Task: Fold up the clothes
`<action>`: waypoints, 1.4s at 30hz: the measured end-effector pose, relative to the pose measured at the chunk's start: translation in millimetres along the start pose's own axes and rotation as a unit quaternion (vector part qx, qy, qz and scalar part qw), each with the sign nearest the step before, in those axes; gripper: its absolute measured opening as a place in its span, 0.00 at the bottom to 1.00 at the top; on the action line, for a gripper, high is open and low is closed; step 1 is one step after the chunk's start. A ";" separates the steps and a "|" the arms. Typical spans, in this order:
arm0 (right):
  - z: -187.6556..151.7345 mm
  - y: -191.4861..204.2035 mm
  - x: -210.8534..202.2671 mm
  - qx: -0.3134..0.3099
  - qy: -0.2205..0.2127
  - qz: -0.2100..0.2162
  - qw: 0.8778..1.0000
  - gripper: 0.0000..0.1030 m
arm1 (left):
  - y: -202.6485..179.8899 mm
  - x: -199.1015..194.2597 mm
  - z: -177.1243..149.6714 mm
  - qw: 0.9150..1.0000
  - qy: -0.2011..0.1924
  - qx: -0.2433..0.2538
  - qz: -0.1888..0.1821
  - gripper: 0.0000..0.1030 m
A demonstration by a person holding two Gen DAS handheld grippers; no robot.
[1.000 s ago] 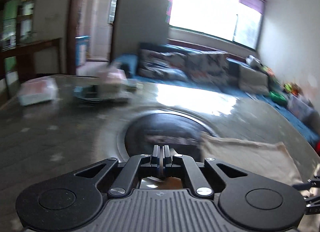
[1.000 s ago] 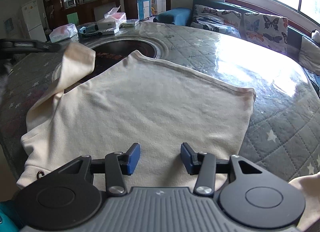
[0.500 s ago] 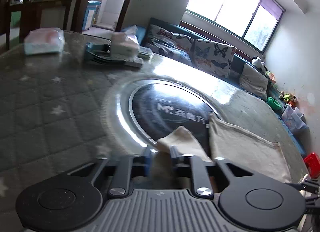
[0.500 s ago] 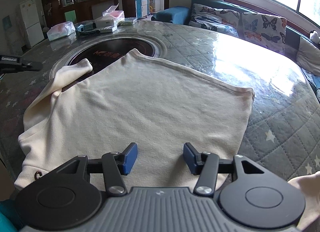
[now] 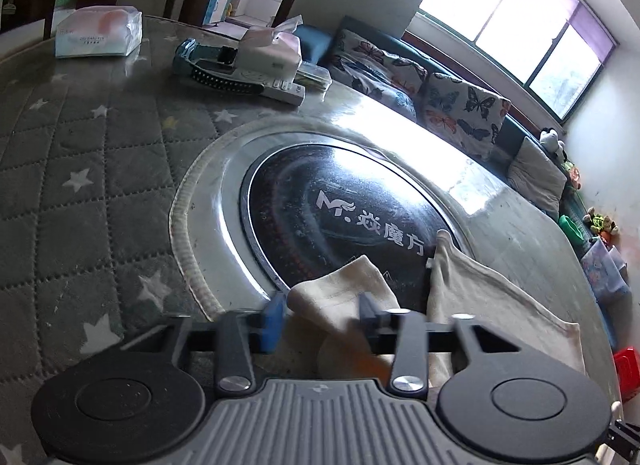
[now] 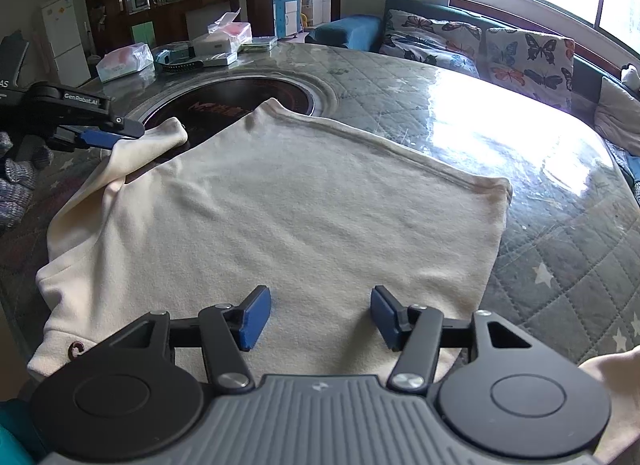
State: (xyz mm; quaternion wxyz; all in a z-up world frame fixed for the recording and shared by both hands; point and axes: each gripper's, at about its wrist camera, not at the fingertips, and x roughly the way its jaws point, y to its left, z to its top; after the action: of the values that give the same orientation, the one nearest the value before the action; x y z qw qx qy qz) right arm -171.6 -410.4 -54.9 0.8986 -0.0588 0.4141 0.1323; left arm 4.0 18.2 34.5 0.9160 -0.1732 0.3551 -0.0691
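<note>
A cream sweatshirt [image 6: 280, 217] lies spread flat on the round quilted table [image 6: 560, 257]. Its left sleeve [image 6: 148, 145] lies stretched toward the black hotplate; the cuff [image 5: 340, 297] rests between my left gripper's open jaws. My left gripper [image 5: 318, 323] is open, low over the sleeve end, and also shows in the right wrist view [image 6: 100, 137]. My right gripper [image 6: 318, 317] is open and empty, hovering over the near part of the sweatshirt's body.
A round black hotplate [image 5: 332, 217] with a steel rim is set in the table centre. Tissue packs [image 5: 100, 37], a tissue box [image 5: 272, 49] and remotes lie at the far edge. A sofa with butterfly cushions [image 6: 480, 45] stands behind.
My left gripper was shut on the sleeve and held it raised. It lowered the sleeve toward the hotplate and opened, and the sleeve now lies on the table. The right gripper barely moved.
</note>
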 end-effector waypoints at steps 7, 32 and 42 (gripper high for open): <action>-0.3 2.3 -0.3 -0.001 -0.001 -0.004 1.000 0.57 | 7.6 -9.7 2.0 0.999 -0.032 -0.009 0.019 0.05; 7.0 -1.7 -2.4 -0.008 0.001 -0.017 1.000 0.60 | 87.8 -73.4 -21.1 0.991 -0.054 0.032 0.115 0.11; 27.7 -31.5 8.0 0.024 -0.016 -0.042 0.999 0.59 | -25.6 -45.8 -43.1 0.987 0.016 0.137 -0.082 0.11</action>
State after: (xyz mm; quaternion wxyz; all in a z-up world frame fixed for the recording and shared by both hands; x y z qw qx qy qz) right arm -137.5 -433.1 -43.1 0.9110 -0.0529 0.4001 0.0855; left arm -59.0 -5.8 43.0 0.9165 -0.0733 0.3415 -0.1951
